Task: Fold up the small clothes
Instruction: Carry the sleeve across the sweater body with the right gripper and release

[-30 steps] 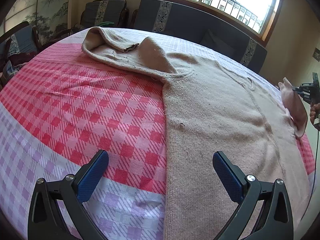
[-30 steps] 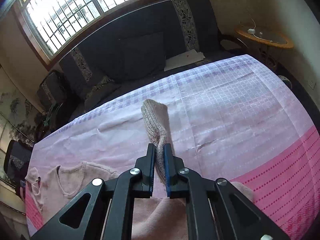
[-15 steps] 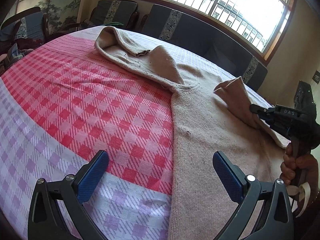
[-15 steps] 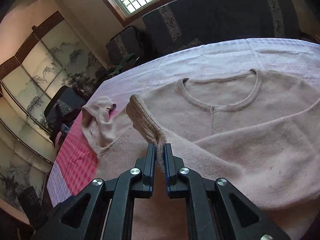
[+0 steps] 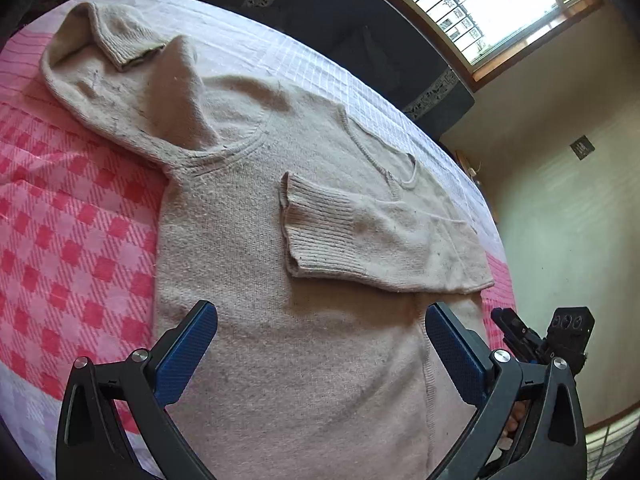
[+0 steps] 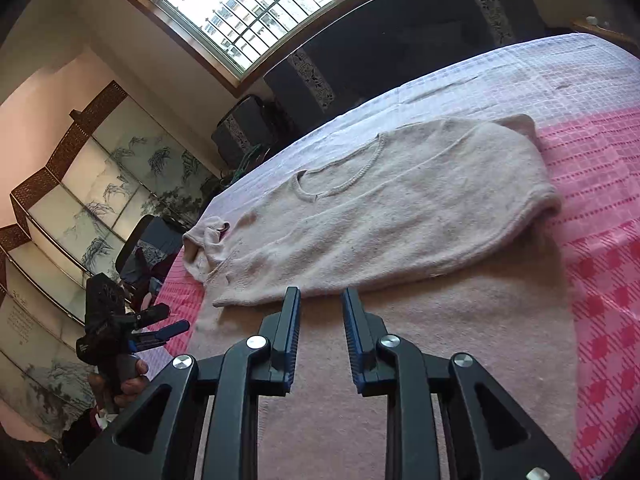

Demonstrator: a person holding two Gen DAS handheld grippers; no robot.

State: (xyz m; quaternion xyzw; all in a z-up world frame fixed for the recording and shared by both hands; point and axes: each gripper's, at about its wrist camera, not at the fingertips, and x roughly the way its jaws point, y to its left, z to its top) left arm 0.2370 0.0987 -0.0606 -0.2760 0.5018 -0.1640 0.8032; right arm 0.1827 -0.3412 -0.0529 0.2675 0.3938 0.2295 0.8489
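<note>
A beige knitted sweater (image 5: 248, 264) lies flat on a pink and red checked cloth (image 5: 68, 240). Its right sleeve (image 5: 360, 240) is folded across the chest, ribbed cuff toward the middle. Its left sleeve (image 5: 120, 80) still lies out at the far left, cuff turned back. My left gripper (image 5: 320, 344) is open and empty above the sweater's lower body. My right gripper (image 6: 320, 312) is open a little and empty, just short of the folded sleeve's edge (image 6: 380, 216). The right gripper also shows in the left wrist view (image 5: 536, 340), at the sweater's right side.
The cloth (image 6: 600, 320) covers a table that drops off on all sides. Dark sofas (image 6: 400, 52) stand behind it under a barred window (image 6: 260, 4). A painted folding screen (image 6: 92, 184) stands at the left. The left gripper shows in the right wrist view (image 6: 152, 328).
My right gripper carried the right sleeve over the chest, laid it down and opened. My left gripper moved right, over the sweater's body, and stayed open.
</note>
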